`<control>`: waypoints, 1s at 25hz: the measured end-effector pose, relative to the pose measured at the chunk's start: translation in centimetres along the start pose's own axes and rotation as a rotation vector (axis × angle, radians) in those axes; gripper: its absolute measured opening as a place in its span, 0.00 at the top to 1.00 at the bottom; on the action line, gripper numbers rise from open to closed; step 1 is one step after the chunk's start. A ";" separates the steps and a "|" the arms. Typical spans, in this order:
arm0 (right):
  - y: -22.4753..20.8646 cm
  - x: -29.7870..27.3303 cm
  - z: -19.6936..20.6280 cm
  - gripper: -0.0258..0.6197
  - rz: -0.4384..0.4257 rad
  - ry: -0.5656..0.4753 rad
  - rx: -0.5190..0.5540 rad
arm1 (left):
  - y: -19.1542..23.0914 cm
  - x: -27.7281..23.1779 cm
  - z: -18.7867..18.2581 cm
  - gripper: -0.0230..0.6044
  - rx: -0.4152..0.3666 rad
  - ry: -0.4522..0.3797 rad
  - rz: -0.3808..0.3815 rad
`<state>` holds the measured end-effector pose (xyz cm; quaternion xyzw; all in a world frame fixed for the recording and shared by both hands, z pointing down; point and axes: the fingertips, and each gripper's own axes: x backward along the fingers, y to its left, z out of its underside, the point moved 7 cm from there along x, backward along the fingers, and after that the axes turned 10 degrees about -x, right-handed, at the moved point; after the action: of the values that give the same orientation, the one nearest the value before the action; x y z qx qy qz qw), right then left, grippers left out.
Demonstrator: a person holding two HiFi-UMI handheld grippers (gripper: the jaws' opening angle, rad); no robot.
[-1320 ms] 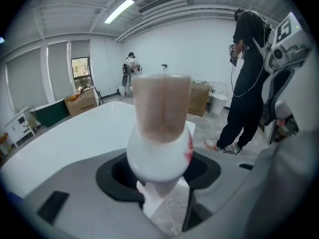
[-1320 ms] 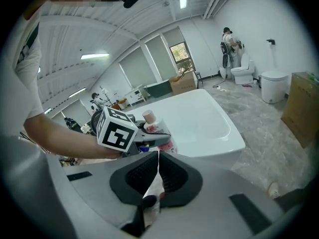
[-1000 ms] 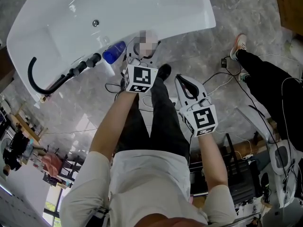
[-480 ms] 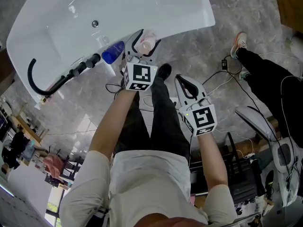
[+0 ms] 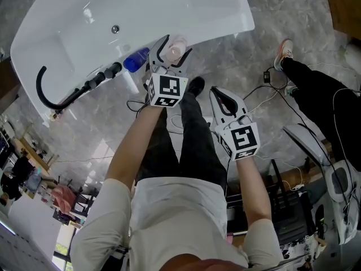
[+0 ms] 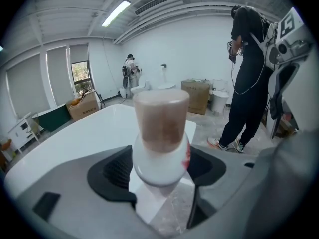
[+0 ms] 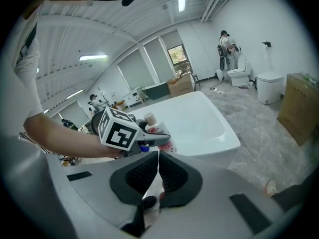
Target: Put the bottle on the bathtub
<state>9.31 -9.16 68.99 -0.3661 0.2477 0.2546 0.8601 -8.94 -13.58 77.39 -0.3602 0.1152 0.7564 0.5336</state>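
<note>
Nearest, the right gripper (image 5: 223,97) is clenched on nothing (its pads meet). At its 11 o'clock the left gripper (image 5: 172,49) has just been spreading its jaws and is now released. The bottle (image 6: 160,133) stands upright between them on the bathtub (image 5: 217,16) rim, with a blue cap (image 5: 136,61) at its 9 o'clock.

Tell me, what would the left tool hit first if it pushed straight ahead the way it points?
The bottle: it stands on the bathtub rim between the left tool's jaws, which have just been opening. Straight on would likely knock it.
</note>
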 end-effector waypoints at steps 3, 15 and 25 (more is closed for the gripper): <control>0.6 0.9 -0.2 0.91 -0.001 -0.005 0.006 | -0.2 1.0 -0.7 0.44 -0.013 -0.002 -0.007; 4.8 8.2 -3.6 0.91 0.017 -0.088 0.078 | -0.5 11.5 -5.5 0.44 -0.024 -0.037 -0.052; 10.1 15.6 -7.0 0.91 0.054 -0.146 0.120 | -1.0 23.0 -11.9 0.47 0.036 -0.126 0.063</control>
<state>13.09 -4.37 50.06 -0.2876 0.2089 0.2886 0.8890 -6.99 -3.15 53.75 -0.2983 0.1064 0.7920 0.5220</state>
